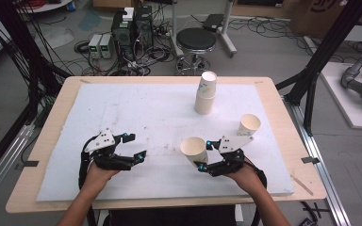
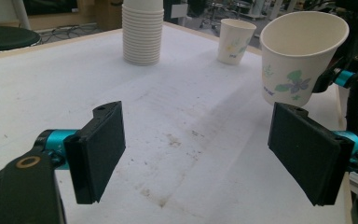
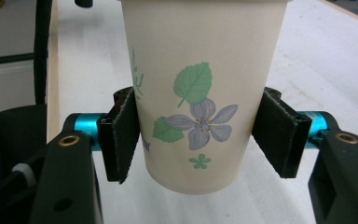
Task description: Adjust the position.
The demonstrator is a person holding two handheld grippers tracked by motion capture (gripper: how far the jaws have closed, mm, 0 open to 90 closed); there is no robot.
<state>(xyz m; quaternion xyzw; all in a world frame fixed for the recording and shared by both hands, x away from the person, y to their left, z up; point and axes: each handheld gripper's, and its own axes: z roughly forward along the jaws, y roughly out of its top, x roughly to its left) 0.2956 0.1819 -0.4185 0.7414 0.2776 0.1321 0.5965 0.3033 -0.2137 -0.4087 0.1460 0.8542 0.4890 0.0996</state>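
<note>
Right tool (image 3: pixel 198 140) clamped on a flowered paper cup (image 3: pixel 200 88), jaws pressing both its sides, cup held off the counter (image 1: pixel 136 108). Left tool (image 1: pixel 133 146) w/ jaws wide apart, nothing btwn them; cup stack (image 2: pixel 142 30) and a lone cup (image 2: pixel 234 39) stand well ahead of it.

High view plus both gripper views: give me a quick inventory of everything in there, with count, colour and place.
held paper cup: one, cream with flower print, between the right gripper's fingers, lifted and tilted.
loose paper cup: one, cream, upright at the table's right side.
cup stack: one, cream, upright, far centre of the board.
white board: one, stained, covering the table.
table: one, light wood.
stool: one, black seat, on the floor beyond the table.
left gripper: one, black with teal, fingers open, holding nothing.
right gripper: one, black with teal, holding the cup.
hands: two, at the near edge.
</note>
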